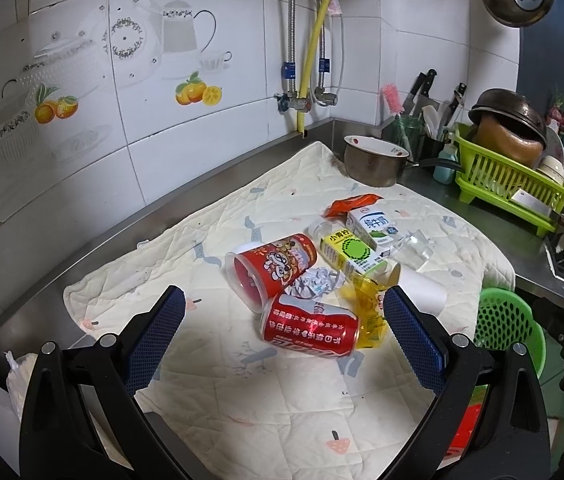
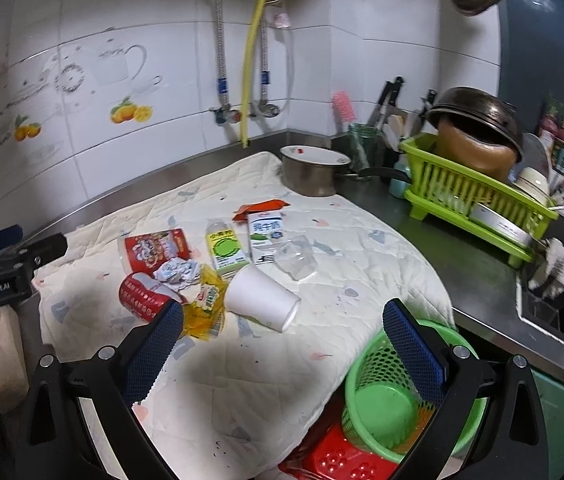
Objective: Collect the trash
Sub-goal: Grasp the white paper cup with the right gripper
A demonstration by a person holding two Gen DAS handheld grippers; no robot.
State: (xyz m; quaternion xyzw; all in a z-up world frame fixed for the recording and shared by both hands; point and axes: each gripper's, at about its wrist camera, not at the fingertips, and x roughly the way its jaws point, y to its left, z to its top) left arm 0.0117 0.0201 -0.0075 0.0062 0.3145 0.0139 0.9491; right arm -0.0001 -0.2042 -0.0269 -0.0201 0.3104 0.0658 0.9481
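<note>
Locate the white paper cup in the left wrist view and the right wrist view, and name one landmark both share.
Left wrist view: the white paper cup lies right of centre, mostly hidden behind the right finger, past the yellow wrapper.
Right wrist view: it lies on its side at centre, in full view, mouth toward the yellow-green drink carton.
Shared landmark: the green basket off the cloth's near right edge.

Bright centre, dark warped fisheye edges
</note>
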